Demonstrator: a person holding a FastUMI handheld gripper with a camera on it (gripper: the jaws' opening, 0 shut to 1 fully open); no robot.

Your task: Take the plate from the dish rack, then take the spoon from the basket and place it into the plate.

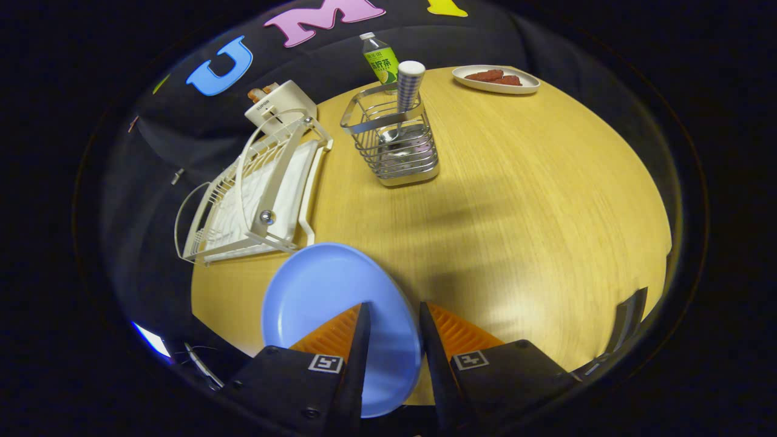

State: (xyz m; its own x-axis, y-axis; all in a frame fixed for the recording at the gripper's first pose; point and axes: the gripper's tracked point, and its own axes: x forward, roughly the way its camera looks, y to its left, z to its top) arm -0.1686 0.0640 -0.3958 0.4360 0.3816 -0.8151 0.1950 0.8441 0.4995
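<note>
My gripper [393, 315] has its two fingers clamped on the rim of the blue plate [328, 297], which hangs tilted over the wooden table [516, 200], clear of the empty dish rack [255, 188]. I judge the thin edge grip risky: a quick turn could let the plate slip out. The spoon [408, 91] stands in the wire basket [394, 145], well beyond my fingers, next to a bottle [379, 57]

Bare bench [516, 200] lies open ahead and right of the hand-held gripper [393, 315]. The wire basket [394, 142] stands beyond; the dish rack [255, 194] blocks the left.
</note>
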